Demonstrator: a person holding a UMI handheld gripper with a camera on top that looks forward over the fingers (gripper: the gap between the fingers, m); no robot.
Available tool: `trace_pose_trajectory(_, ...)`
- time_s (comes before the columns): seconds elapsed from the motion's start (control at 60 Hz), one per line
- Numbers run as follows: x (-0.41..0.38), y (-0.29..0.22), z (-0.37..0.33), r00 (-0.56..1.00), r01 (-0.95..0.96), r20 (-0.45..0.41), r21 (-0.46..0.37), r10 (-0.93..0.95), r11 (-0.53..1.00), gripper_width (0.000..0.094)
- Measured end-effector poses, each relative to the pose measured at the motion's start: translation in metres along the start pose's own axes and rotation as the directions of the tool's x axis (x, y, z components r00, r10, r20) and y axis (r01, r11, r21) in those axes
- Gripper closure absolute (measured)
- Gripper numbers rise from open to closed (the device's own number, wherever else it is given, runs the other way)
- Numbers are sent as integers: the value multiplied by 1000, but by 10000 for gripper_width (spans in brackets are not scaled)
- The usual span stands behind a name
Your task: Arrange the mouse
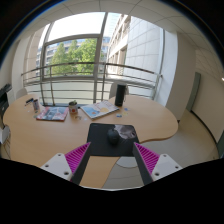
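Well apart, the fingers (112, 160) hold nothing; mouse (126, 132) lies beyond them.

Single view rides on tongs (111, 160), facing forward over desk (60, 135) toward windows (85, 55)

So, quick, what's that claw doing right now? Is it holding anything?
Claw: open, holding nothing. The mouse lies on the dark mouse pad on the table, just ahead of its fingers.

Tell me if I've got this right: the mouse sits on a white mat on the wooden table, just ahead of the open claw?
Not quite. In the gripper view the mat is black, not white. The mouse sits on it, on the wooden table, just ahead of the open claw.
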State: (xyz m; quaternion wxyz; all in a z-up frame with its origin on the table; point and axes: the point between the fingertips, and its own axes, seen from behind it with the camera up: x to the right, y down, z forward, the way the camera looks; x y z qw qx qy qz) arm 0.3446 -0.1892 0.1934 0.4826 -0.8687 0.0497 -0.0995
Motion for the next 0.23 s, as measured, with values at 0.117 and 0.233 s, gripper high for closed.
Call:
trace_pose_trajectory(0.117, 0, 5, -13, 1000, -10, -7, 5, 10, 1000, 92)
trace_pose_trajectory(0.233, -1, 3, -26, 1000, -10, -6, 11, 10, 1000, 94)
